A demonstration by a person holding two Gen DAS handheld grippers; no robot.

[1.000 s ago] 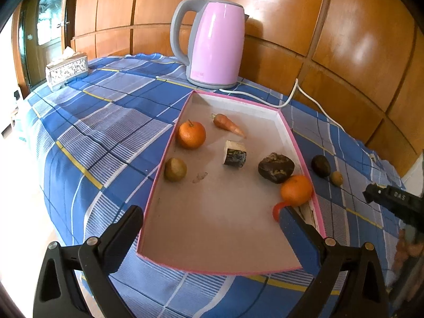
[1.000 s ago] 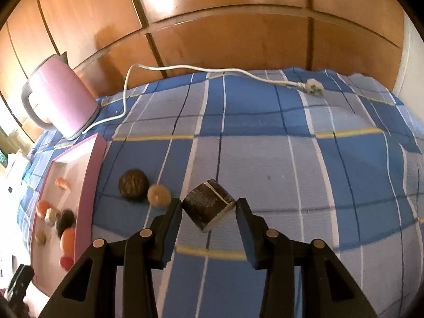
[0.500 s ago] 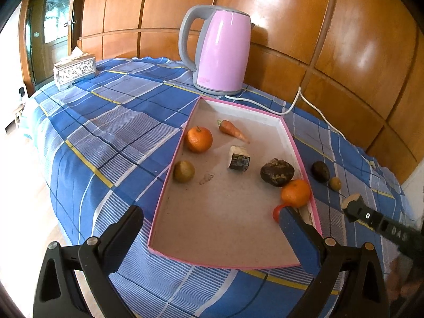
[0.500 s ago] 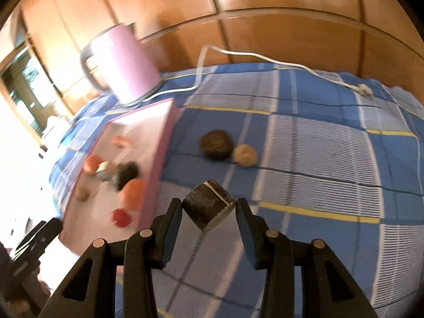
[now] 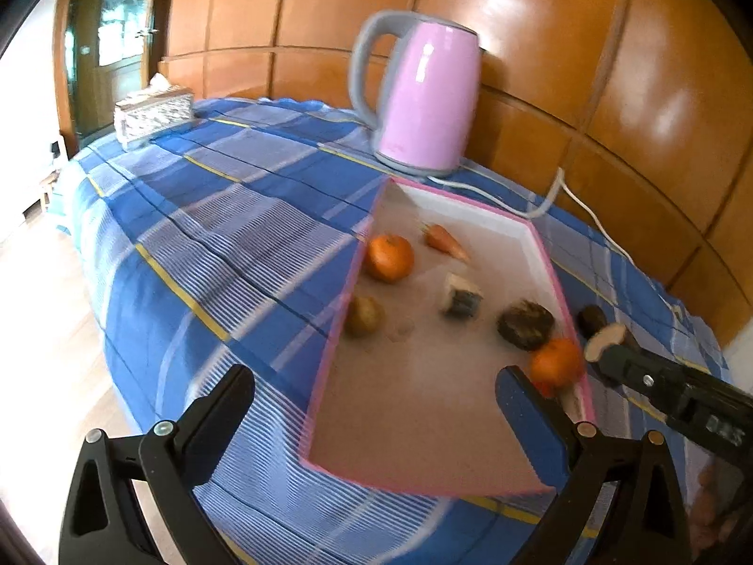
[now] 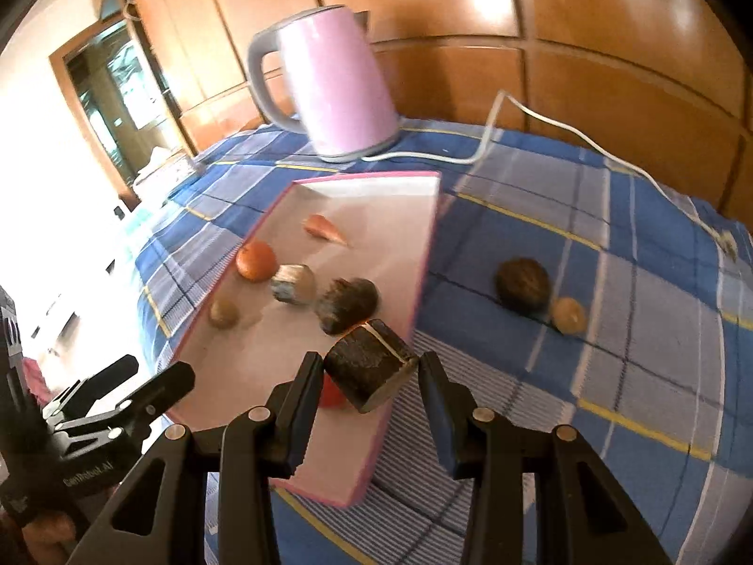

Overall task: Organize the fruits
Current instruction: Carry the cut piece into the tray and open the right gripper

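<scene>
From the left wrist, left gripper [image 5: 374, 398] gapes empty above the pink tray [image 5: 562, 292]. Seen from the right wrist, right gripper [image 6: 371, 376] pinches a dark fruit chunk [image 6: 369, 363] over the tray's rim; released early, I reckon it lands outside.

A pink electric kettle with a grey handle [image 5: 423, 94] stands on the blue checked tablecloth [image 5: 212, 216]. Its white cord [image 6: 564, 136] trails rightward; a patterned tissue box [image 5: 153, 110] sits far left of it.
</scene>
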